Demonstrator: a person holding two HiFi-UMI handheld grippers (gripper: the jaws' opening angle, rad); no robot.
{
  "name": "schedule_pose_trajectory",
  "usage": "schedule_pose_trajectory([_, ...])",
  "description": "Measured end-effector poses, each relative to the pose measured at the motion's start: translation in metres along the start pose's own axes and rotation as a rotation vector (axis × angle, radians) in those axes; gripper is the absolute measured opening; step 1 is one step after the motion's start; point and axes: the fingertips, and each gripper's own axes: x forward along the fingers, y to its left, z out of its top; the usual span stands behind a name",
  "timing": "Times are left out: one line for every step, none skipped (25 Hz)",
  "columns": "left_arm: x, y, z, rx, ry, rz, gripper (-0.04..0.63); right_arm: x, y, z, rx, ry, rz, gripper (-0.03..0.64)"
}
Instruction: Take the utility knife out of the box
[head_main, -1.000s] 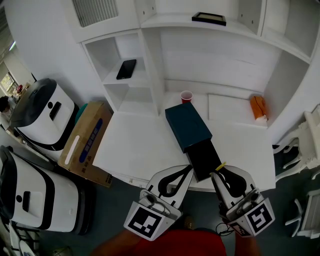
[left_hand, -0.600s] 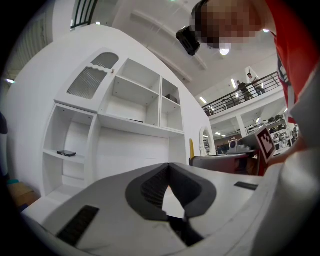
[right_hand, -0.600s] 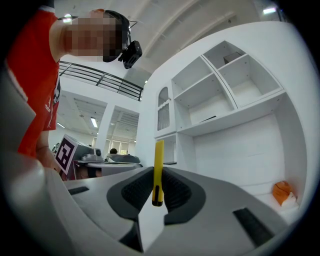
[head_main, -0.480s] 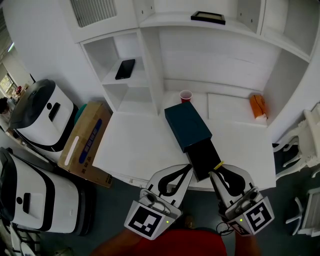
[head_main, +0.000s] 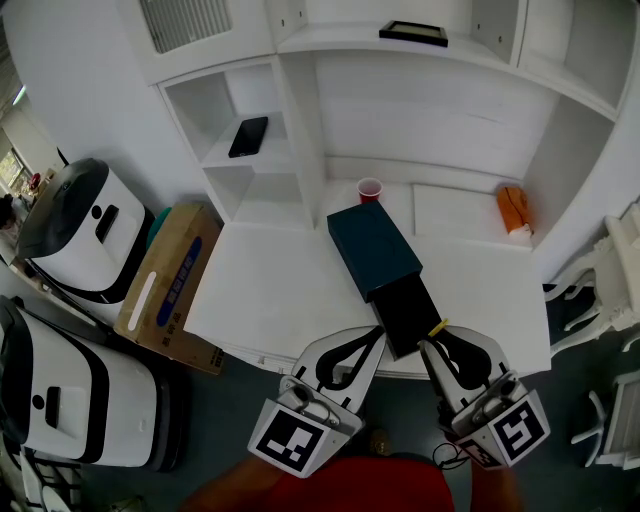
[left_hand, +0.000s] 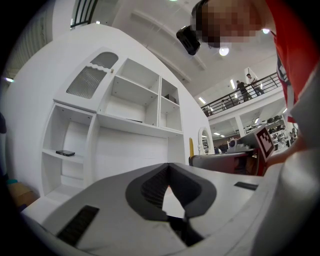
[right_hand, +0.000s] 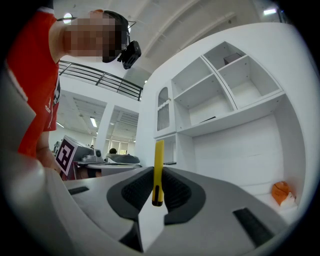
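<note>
A dark teal box lies on the white table, and its black drawer is pulled out toward the front edge. My right gripper hovers at the drawer's near right corner, shut on a yellow utility knife. In the right gripper view the knife stands upright between the dark pads of the right gripper. My left gripper sits beside the drawer's near left corner. In the left gripper view the left gripper is shut with nothing in it.
A red cup stands behind the box, and an orange object lies at the back right. A phone rests on a shelf. A cardboard box and white machines stand on the floor at left, a white chair at right.
</note>
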Motion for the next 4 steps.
schedule_pose_trajectory([-0.0001,-0.0006,0.0,0.001,0.001,-0.001,0.037,-0.0003,0.0002,0.0003,0.0,0.0,0.0,0.072])
schedule_pose_trajectory([-0.0001,-0.0011,0.0,0.002,0.002,-0.002,0.037,-0.0006,0.0003,0.0005,0.001,0.0,0.0,0.072])
schedule_pose_trajectory([0.0,-0.0016,0.0001,0.002,0.003,-0.003,0.037,-0.0009,0.0004,0.0007,0.001,-0.001,0.001,0.072])
schedule_pose_trajectory([0.0,-0.0021,0.0002,0.003,0.003,-0.003,0.036,-0.0012,0.0005,0.0009,0.002,-0.001,0.001,0.072])
